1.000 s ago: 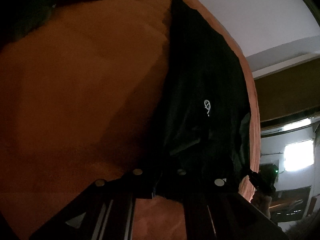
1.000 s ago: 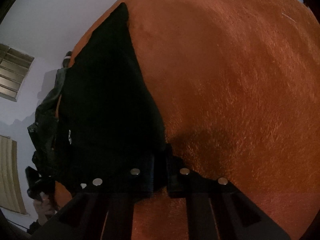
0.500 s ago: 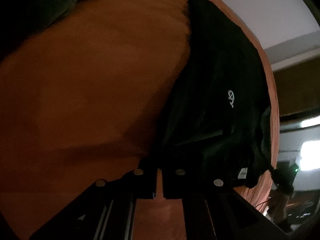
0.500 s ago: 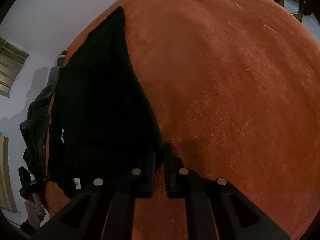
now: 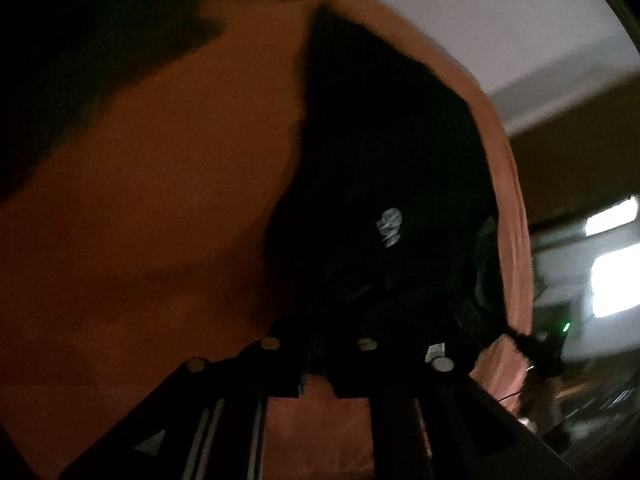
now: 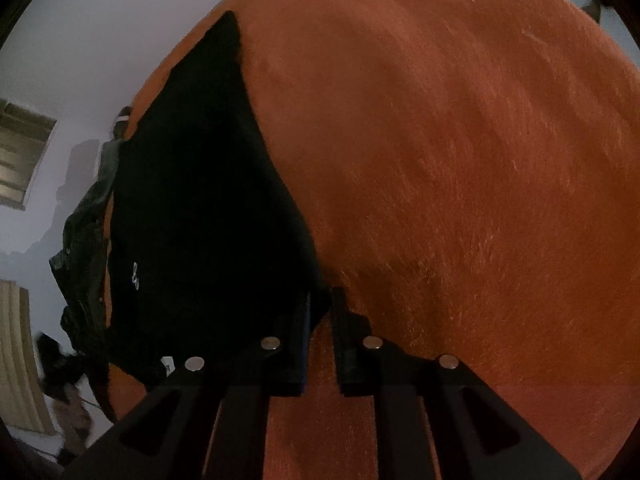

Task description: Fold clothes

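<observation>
A black garment [image 5: 380, 184] with a small white logo [image 5: 390, 226] lies stretched over the orange surface [image 5: 152, 200]. My left gripper [image 5: 318, 354] is shut on its near edge, cloth pinched between the jaws. In the right wrist view the same black garment [image 6: 192, 200] spreads to the left, and my right gripper [image 6: 320, 312] is shut on its near corner. The other gripper shows at the garment's far edge in each view, in the left wrist view [image 5: 540, 350] and in the right wrist view [image 6: 56, 356].
Dark clothes [image 5: 80, 40] lie piled at the far left of the orange surface. A grey-green garment [image 6: 86, 232] hangs along the surface's far edge. A white wall [image 6: 100, 40] and bright windows [image 5: 612, 284] are behind.
Both grippers stay shut on the garment. The left view has swung and blurred, and the garment has shifted slightly back to the left; the right view has tilted a little.
</observation>
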A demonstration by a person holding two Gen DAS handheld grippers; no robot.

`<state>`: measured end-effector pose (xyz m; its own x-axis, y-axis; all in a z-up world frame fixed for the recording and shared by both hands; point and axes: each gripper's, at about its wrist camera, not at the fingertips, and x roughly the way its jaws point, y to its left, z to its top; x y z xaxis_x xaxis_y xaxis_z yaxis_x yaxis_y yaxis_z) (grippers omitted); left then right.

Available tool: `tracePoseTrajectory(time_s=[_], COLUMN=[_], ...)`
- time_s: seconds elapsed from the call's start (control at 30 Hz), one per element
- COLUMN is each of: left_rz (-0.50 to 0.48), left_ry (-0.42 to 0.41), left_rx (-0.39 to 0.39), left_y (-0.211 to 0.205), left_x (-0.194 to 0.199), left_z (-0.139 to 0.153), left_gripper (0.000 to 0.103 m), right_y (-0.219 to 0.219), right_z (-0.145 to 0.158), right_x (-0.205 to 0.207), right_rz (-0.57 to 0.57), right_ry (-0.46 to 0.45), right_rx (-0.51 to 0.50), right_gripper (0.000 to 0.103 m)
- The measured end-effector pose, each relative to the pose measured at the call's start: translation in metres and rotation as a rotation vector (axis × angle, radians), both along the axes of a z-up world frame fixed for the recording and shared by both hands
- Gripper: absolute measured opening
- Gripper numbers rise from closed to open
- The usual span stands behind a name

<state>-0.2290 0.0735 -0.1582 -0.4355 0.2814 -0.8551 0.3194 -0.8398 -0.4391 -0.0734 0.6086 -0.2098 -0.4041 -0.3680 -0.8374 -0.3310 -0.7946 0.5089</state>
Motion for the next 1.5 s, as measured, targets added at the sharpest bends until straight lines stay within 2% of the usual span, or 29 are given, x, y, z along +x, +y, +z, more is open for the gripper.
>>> tracePoseTrajectory(time_s=[0.07,0.17,0.27,0.37,0.47,0.53,0.7,0.87,1.03,1.23,1.5], left_rz=[-0.064,-0.101,-0.132,-0.151,-0.188,-0.225,-0.381,-0.492,-0.567,-0.647,-0.724], left_ry=[0.015,-0.033,-0.088,-0.141,-0.108,-0.081,-0.043,0.014,0.039,0.04,0.08], left_rx=[-0.059,-0.16,-0.139,-0.075,-0.068,-0.079,-0.167,-0.29,-0.279,-0.277,-0.365], left_y=[0.018,0.051,0.065,0.083,0.118,0.142,0.226,0.282,0.317,0.349,0.392], left_x=[-0.014,-0.026,-0.027,-0.039,-0.057,-0.066,-0.093,-0.101,-0.101,-0.094,-0.092], left_z=[0.016,0.012,-0.008,-0.027,-0.032,-0.034,-0.04,-0.037,-0.044,-0.049,-0.052], left_gripper=[0.018,0.018,0.019,0.019,0.021,0.029,0.029,0.03,0.035,0.035,0.037], right_y=[0.0,0.001,0.005,0.009,0.014,0.017,0.014,0.004,-0.003,0.011,0.025], right_z=[-0.002,-0.006,-0.009,-0.012,-0.018,-0.02,-0.023,-0.021,-0.016,-0.012,0.007], right_x=[0.001,0.004,0.008,0.012,0.014,0.014,0.007,0.001,0.002,0.007,0.016], right_rz=[-0.004,-0.018,-0.038,-0.046,-0.075,-0.111,-0.178,-0.154,-0.115,-0.156,-0.201], right_ry=[-0.004,-0.016,-0.026,-0.044,-0.074,-0.084,-0.076,-0.065,-0.063,-0.08,-0.086], right_rx=[-0.007,-0.018,-0.022,-0.013,-0.014,-0.032,-0.075,-0.061,-0.023,-0.048,-0.016], right_gripper=[0.01,0.01,0.01,0.01,0.01,0.01,0.01,0.01,0.01,0.01,0.01])
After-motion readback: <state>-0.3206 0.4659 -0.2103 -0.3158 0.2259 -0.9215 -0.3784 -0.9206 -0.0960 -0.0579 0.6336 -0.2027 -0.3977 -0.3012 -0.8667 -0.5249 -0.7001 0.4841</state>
